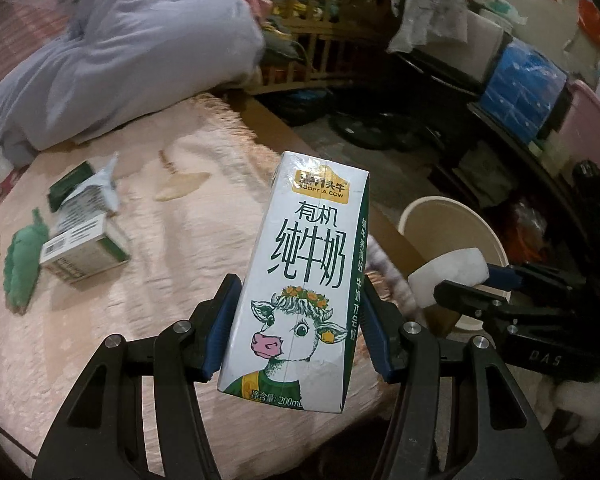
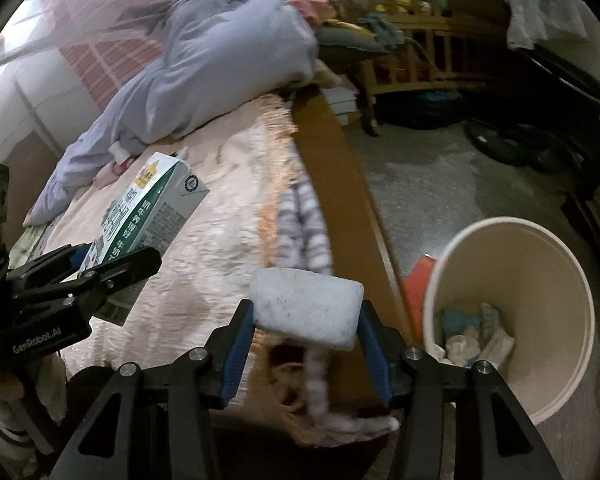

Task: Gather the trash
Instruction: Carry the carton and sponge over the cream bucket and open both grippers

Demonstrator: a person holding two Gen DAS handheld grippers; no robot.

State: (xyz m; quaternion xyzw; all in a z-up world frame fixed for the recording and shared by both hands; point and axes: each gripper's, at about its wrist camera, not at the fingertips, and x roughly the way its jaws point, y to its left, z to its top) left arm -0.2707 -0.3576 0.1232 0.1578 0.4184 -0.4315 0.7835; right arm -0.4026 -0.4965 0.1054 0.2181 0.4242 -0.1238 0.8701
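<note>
My left gripper is shut on a white and green milk carton with a cow on it, held upright above the pink bed cover; the carton also shows in the right wrist view. My right gripper is shut on a white foam block, held over the bed's edge; the block also shows in the left wrist view. A cream trash bin stands on the floor to the right, with several pieces of trash inside. Two more flattened cartons lie on the bed at the left.
A lilac duvet is heaped at the back of the bed. A green cloth lies by the cartons. A striped cloth hangs over the brown bed edge. A wooden crib and clutter stand beyond.
</note>
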